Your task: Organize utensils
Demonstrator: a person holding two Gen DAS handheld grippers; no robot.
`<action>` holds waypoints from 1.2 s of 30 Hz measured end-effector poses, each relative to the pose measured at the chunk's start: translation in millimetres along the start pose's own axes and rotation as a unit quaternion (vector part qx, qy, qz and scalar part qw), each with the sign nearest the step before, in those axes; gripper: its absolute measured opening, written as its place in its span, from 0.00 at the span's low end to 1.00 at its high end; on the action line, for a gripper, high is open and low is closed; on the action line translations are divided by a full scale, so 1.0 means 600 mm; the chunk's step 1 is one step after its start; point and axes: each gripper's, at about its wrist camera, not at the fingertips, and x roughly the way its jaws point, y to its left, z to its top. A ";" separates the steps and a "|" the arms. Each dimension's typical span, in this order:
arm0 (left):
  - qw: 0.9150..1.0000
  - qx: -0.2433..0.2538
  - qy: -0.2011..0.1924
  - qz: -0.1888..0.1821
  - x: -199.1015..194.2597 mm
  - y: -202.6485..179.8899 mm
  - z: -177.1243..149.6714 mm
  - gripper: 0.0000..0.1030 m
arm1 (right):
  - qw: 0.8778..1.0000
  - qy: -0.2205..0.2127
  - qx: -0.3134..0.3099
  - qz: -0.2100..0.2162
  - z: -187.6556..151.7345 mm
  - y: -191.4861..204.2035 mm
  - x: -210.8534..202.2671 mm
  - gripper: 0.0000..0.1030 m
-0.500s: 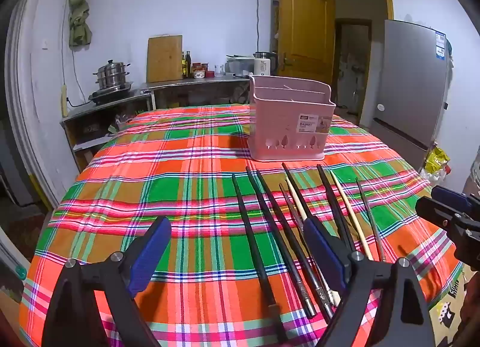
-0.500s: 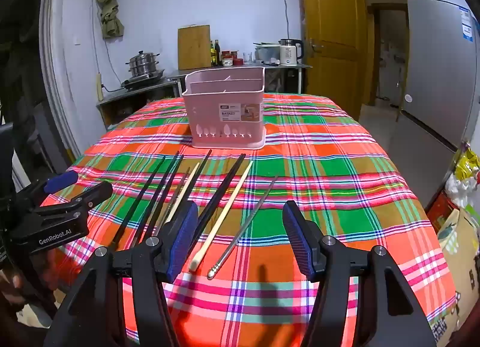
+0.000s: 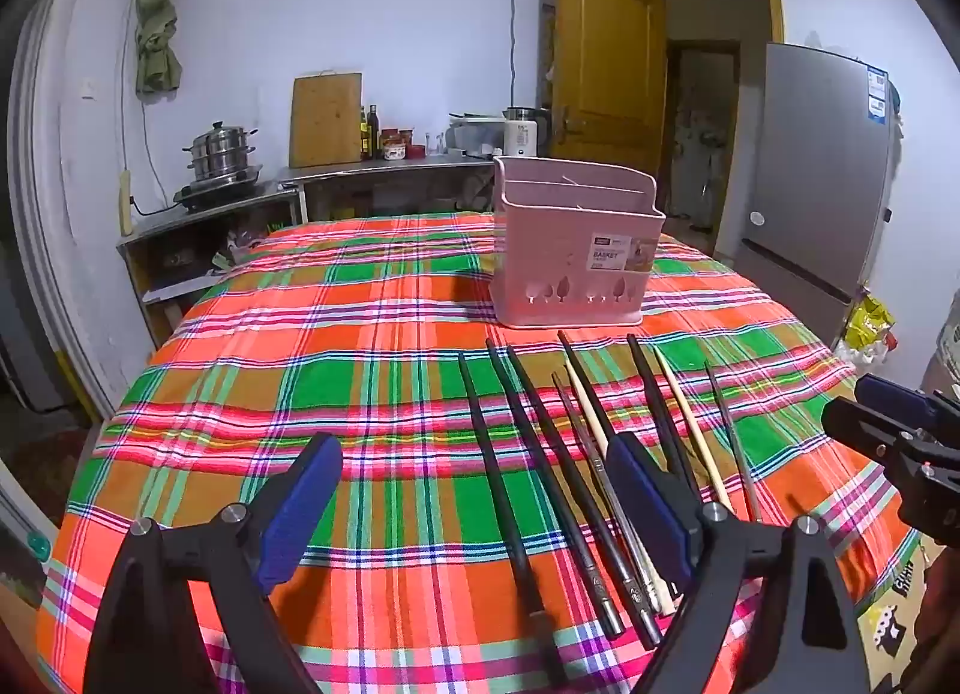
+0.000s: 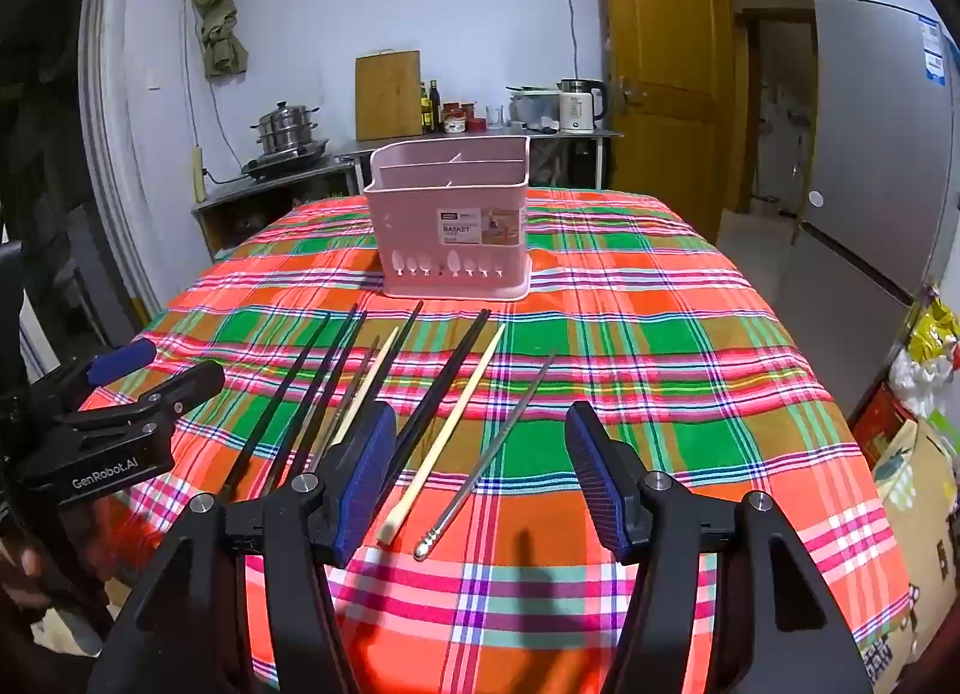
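Several chopsticks lie side by side on the plaid tablecloth: black ones (image 3: 498,472) (image 4: 447,376), pale wooden ones (image 3: 690,430) (image 4: 447,433) and thin metal ones (image 3: 729,433) (image 4: 489,451). A pink utensil basket (image 3: 573,256) (image 4: 453,226) with compartments stands upright beyond them. My left gripper (image 3: 474,496) is open and empty, above the near table edge, left of most chopsticks. My right gripper (image 4: 480,469) is open and empty, straddling the near ends of a wooden and a metal chopstick. Each gripper shows in the other's view, the right (image 3: 900,442) and the left (image 4: 120,424).
The round table (image 3: 240,394) (image 4: 690,346) carries a red, green and orange plaid cloth. A fridge (image 3: 822,172) (image 4: 882,142) stands at the right, a counter with pots, bottles and a kettle (image 4: 579,106) behind, and an open wooden door (image 3: 606,70).
Both grippers have barely moved; the views are nearly the same as half a second ago. The chopsticks and basket lie as before.
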 end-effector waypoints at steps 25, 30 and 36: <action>1.000 0.000 0.000 -0.003 -0.003 -0.003 0.003 0.88 | 1.000 0.001 -0.001 -0.001 0.001 0.002 0.000 0.58; 1.000 0.000 0.001 -0.004 -0.001 -0.005 0.002 0.88 | 1.000 0.001 -0.001 -0.001 0.001 0.002 0.001 0.58; 1.000 -0.001 0.000 -0.005 -0.001 -0.005 0.002 0.88 | 1.000 0.000 -0.002 -0.001 0.000 0.002 0.000 0.58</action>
